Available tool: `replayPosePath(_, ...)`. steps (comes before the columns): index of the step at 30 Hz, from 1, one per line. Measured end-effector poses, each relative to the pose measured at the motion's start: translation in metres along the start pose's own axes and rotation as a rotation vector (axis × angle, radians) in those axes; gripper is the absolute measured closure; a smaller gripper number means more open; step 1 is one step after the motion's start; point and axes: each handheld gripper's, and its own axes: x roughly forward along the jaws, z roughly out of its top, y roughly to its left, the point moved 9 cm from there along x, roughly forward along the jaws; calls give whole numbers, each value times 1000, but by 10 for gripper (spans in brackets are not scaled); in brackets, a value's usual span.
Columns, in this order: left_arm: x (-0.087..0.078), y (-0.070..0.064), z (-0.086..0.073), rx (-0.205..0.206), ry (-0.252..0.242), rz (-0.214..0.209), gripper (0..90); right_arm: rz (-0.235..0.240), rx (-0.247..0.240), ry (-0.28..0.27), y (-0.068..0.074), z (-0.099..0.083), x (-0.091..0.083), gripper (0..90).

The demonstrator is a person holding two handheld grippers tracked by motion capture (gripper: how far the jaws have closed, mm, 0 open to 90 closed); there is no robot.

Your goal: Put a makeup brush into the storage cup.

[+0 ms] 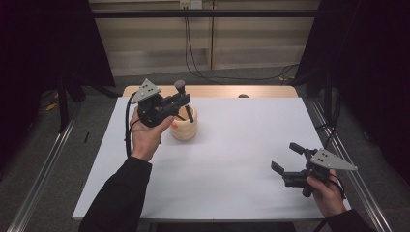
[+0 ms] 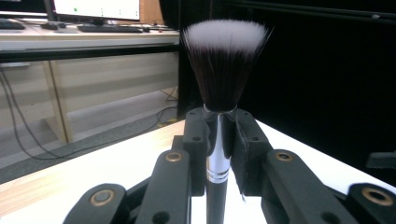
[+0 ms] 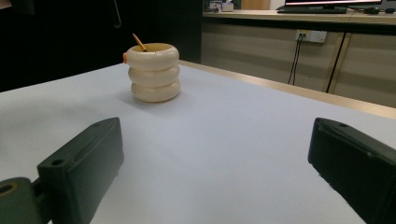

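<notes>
Far left of the white table [image 1: 232, 159]: left gripper [image 1: 180, 102], held up in the person's left hand [image 1: 145, 135], jaws clamped on the silver ferrule of a makeup brush [image 1: 184, 99]. Brush upright in the left gripper view, black bristles tipped white fanning above the jaws [image 2: 223, 60], black handle dropping below them. In the high view, brush tilted, head up and far, lower end of the handle over the mouth of the holder. Just right of that hand: a cream ribbed brush holder [image 1: 184, 128], three stacked rings, standing on the table, a thin orange-brown stick leaning inside it [image 3: 138, 42]. Middle of the table bare. Near right: right gripper [image 1: 285, 157] in the right hand [image 1: 326, 193], low over the table close to its right edge, jaws wide apart and holding nothing, pointed left toward the holder [image 3: 153, 72], well apart from it.
</notes>
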Motion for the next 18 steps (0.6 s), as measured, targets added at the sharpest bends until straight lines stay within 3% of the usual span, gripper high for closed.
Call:
replayPosePath(8, 13, 23, -2, -1, 13, 47, 775, -22, -3, -1, -2, 0, 0, 0)
replayPosePath(14, 23, 34, -4, 4, 22, 75, 775, -27, 1, 1, -3, -1, 1, 0)
replayPosePath(16, 25, 36, -5, -9, 23, 64, 775, -28, 3, 1, -3, -1, 1, 0)
replayPosePath(18, 28, 38, -6, 8, 31, 76, 775, -27, 4, 0, -3, -1, 1, 0)
